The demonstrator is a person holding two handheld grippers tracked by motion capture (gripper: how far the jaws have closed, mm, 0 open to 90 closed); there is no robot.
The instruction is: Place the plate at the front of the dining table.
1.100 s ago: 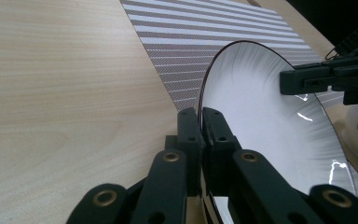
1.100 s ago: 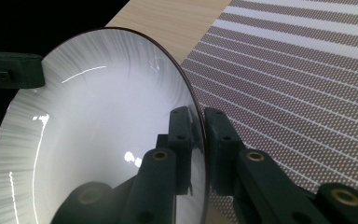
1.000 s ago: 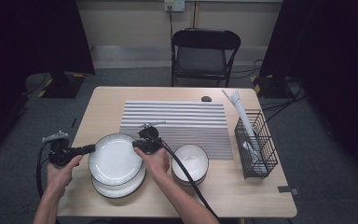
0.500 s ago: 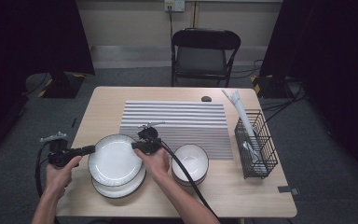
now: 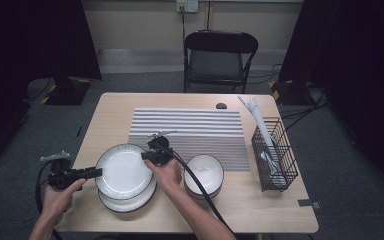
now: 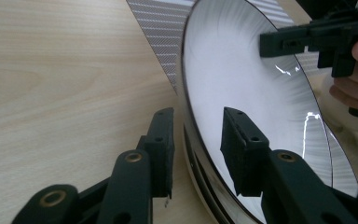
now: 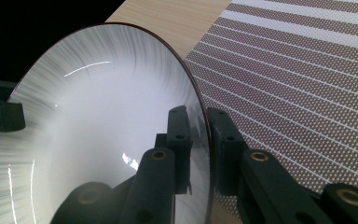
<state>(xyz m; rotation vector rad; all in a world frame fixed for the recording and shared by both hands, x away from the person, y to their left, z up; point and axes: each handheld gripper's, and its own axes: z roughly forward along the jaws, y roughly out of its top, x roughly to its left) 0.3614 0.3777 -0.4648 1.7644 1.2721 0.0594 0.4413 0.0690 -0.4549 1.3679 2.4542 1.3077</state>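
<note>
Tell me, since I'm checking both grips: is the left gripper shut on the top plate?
No, open. Left gripper jaws straddle the top plate's rim with gaps either side.

- Your high view looks down and forward from above your side, seeing the whole table (image 5: 280, 210)
- Your left gripper view sits very close to the top plate (image 6: 242, 84), looking across it
- Your right gripper view is close to that plate (image 7: 98, 140) too, from its other edge
</note>
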